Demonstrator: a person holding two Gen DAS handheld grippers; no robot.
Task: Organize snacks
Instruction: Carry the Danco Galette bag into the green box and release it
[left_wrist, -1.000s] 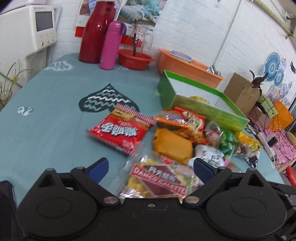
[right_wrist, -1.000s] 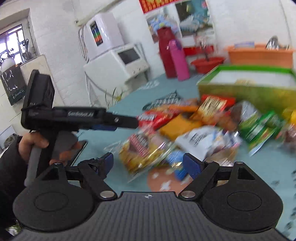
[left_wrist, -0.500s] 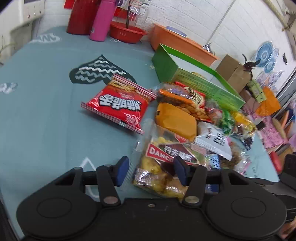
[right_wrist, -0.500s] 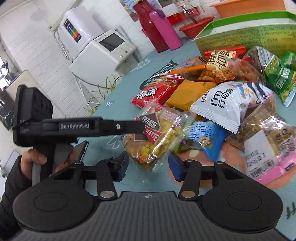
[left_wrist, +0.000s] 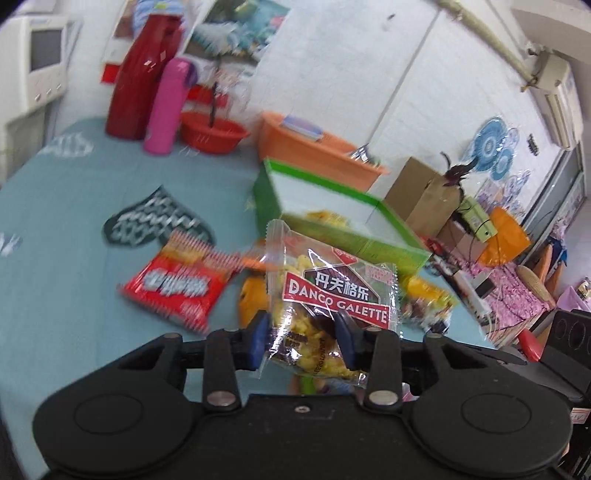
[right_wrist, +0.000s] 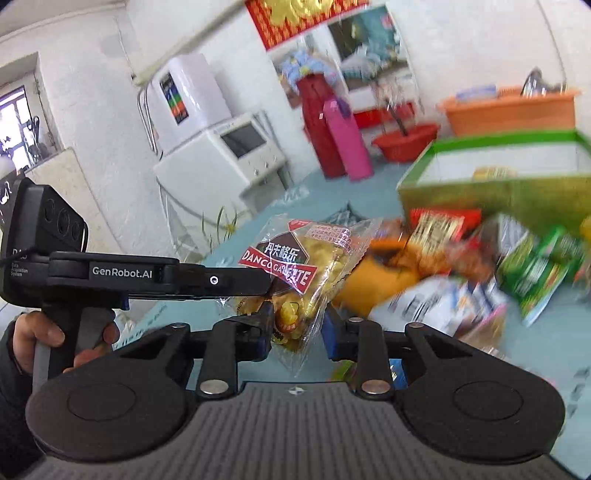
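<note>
Left wrist view, left to right:
- White appliance (left_wrist: 40, 70) with a screen, at the far left beyond the table (left_wrist: 59, 236).
- Red jug (left_wrist: 142, 72) and pink flask (left_wrist: 168, 107), upright, side by side at the far table edge.
- Red basket (left_wrist: 214, 134) just right of the flask.
- Red packet (left_wrist: 177, 284), blurred, flat on the teal cloth.
- Left gripper (left_wrist: 301, 338): jaws closing, blue pads pressing the lower end of the galette bag (left_wrist: 332, 295). The bag stands up off the table and hides the snacks behind it.
- Orange tub (left_wrist: 314, 147) behind the green box (left_wrist: 332, 206); box open, something yellow inside.
- Cardboard boxes (left_wrist: 424, 192) on the floor at the right.

Right wrist view, left to right:
- A hand (right_wrist: 55, 336) on the left gripper's handle.
- Right gripper (right_wrist: 297, 325): jaws closing. The same bag (right_wrist: 303, 269) hangs between them, touching the left pad; the right pad looks just clear of it.
- Orange pouch (right_wrist: 376, 280) directly behind the bag.
- Blurred snack heap: white bag (right_wrist: 432, 299), green packets (right_wrist: 532, 266), in front of the box.
</note>
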